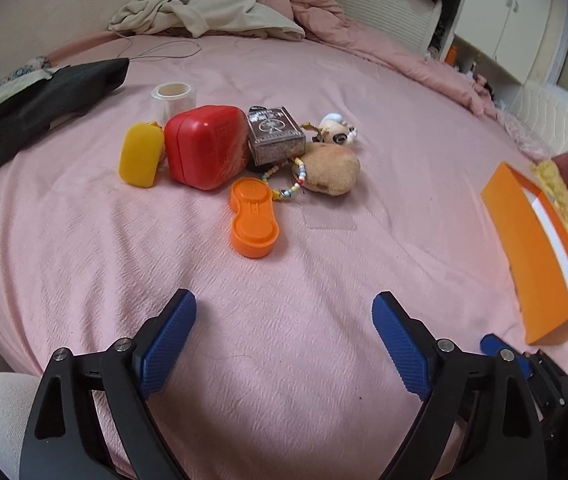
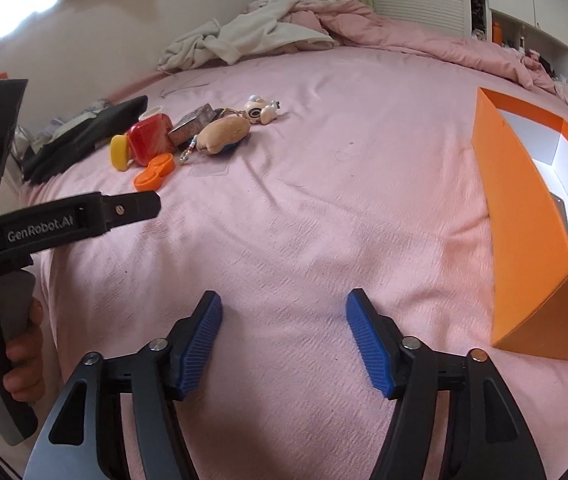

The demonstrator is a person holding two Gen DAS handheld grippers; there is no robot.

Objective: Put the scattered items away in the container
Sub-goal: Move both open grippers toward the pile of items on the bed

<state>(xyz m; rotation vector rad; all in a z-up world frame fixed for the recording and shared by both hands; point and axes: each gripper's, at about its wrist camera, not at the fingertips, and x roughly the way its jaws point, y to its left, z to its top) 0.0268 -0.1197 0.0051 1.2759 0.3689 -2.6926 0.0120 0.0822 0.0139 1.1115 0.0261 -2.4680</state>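
The left gripper (image 1: 284, 316) hangs with its ribbed blue pads (image 1: 168, 344) spread wide, gripping nothing, over the crinkled pink bedspread (image 1: 324, 264). The right gripper (image 2: 284, 312) is likewise wide and empty beside the orange box (image 2: 524, 216), a stiff, white-lined carton near the bed's right edge with beads already inside. Toward the bed's middle the clutter huddles close together: a glossy orange peanut-shaped case (image 1: 253, 218), a rounded red plastic box (image 1: 206, 146), a yellow case (image 1: 140, 155), a printed card box (image 1: 276, 134), a soft tan plush (image 1: 330, 170), a bead string (image 1: 290, 184), a small figurine (image 1: 338, 130) and a clear tape roll (image 1: 173, 98).
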